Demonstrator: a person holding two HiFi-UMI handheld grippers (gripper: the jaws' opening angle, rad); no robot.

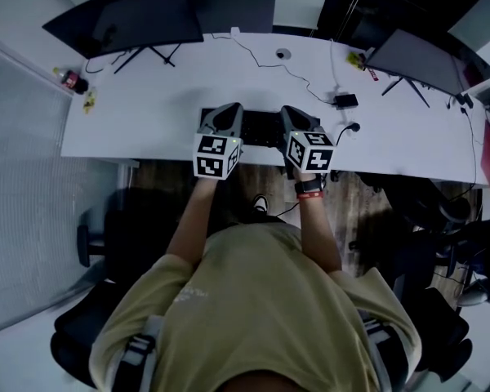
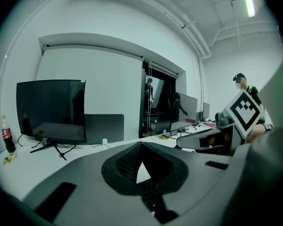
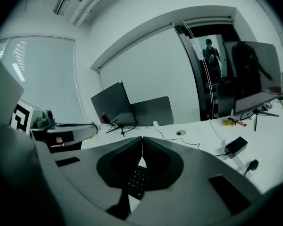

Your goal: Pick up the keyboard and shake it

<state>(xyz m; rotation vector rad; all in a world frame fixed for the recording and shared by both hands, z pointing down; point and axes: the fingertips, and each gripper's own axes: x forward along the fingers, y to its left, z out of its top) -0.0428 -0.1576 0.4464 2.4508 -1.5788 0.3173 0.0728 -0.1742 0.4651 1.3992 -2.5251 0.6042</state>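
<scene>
The keyboard (image 1: 261, 129) lies at the table's (image 1: 147, 113) near edge; the left hand-held gripper (image 1: 231, 109) and right hand-held gripper (image 1: 289, 110) sit over it, side by side, jaws pressed together, empty.

Dim, greenish light throughout, with fisheye bending, dark corners and a glaring ceiling strip light (image 2: 248, 0).

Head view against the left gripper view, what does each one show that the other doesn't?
Only the head view shows the person's tan shirt, the black chair and the power adapter. Only the left gripper view shows a figure in a dark doorway. Both show the cola bottle, the left monitor, the keyboard and the white desk.
</scene>
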